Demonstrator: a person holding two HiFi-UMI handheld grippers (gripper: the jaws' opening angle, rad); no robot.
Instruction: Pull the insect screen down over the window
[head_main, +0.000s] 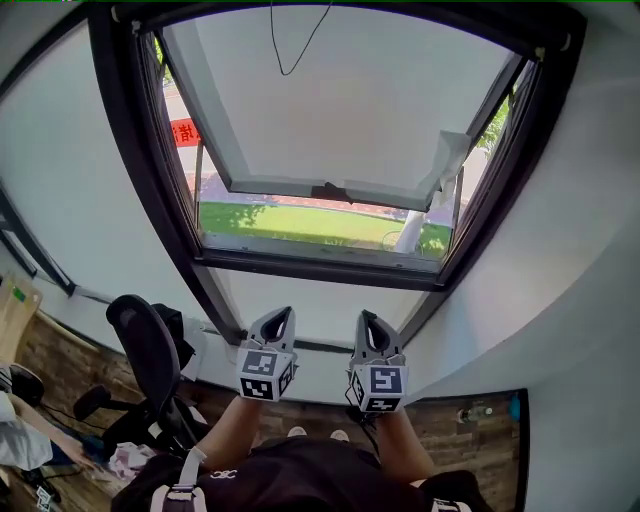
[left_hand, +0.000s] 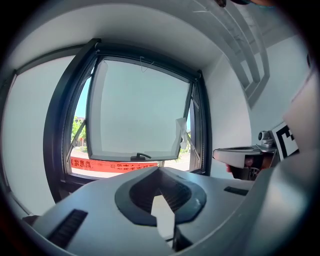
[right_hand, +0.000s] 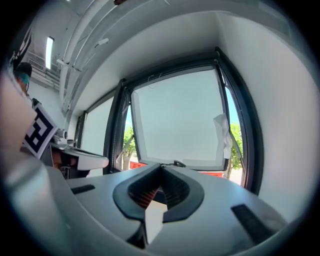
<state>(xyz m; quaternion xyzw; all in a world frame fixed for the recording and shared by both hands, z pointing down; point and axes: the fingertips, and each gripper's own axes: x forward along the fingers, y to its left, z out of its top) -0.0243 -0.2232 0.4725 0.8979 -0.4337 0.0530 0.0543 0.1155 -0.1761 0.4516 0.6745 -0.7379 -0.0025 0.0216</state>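
I hold the left hand-held gripper (head_main: 278, 318) and right hand-held gripper (head_main: 368, 322) pressed together, empty, aimed at 12 o'clock, probably to reach the cord (head_main: 273, 35) of the window (head_main: 340, 120).

The dark-framed window (head_main: 320, 268) has its pale, frosted sash (head_main: 340, 100) tilted outward and open along the bottom, with a thin cord loop (head_main: 272, 35) hanging from the top.

Open path to window (head_main: 320, 268) (office chair (head_main: 140, 345) leftward)
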